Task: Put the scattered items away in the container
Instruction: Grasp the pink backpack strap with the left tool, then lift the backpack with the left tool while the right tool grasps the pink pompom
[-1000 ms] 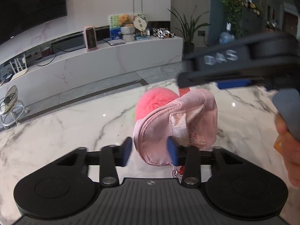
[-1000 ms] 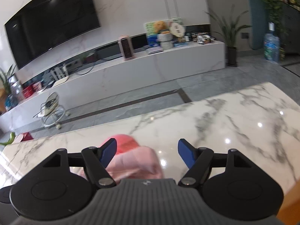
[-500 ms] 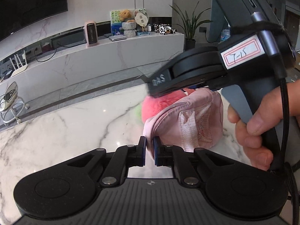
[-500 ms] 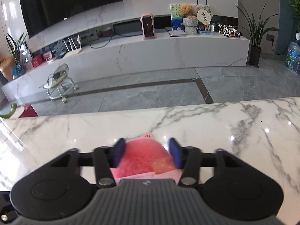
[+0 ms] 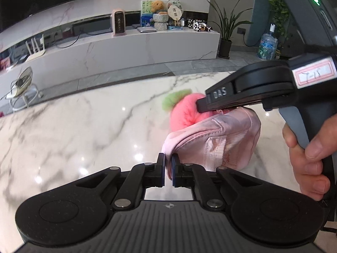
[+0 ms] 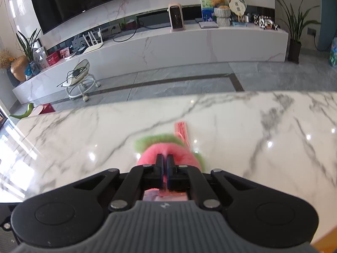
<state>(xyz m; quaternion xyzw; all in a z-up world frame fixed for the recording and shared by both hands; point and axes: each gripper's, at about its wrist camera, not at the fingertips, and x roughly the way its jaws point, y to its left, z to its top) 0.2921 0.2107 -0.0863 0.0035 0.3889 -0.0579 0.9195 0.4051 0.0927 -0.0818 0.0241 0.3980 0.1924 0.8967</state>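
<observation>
A pink satin pouch [image 5: 221, 139], the container for this tidying job, is sitting on the white marble bench [image 5: 84, 126], just in front of me and a little to my right. I am pinching its near rim with my left tool [image 5: 167, 164], whose two fingers are clamped almost together on a fold of the fabric. As I judge it, I am holding that rim to keep the soft pouch's mouth steady and open, since the fabric would otherwise slump or slide.

A fluffy pink pompom [image 6: 168, 154] with a green fuzzy fringe is resting at the far side of the pouch's mouth. My right tool [image 6: 165, 164] is reaching over the pouch from above and is squeezing the pompom, with its fingers nearly closed and fur bulging around them. Whether the pompom is going in or is merely being gripped at the opening, I cannot tell. My right hand [image 5: 305, 158] is wrapping around that tool's grey handle.

Just beyond the pompom, a thin pink strip [image 6: 182, 132] is lying flat on the bench; what it is, I cannot make out.

Counting: one pouch, one pompom, one pink strip, two tools, one hand in view. No other loose items are showing on the bench in either view.
</observation>
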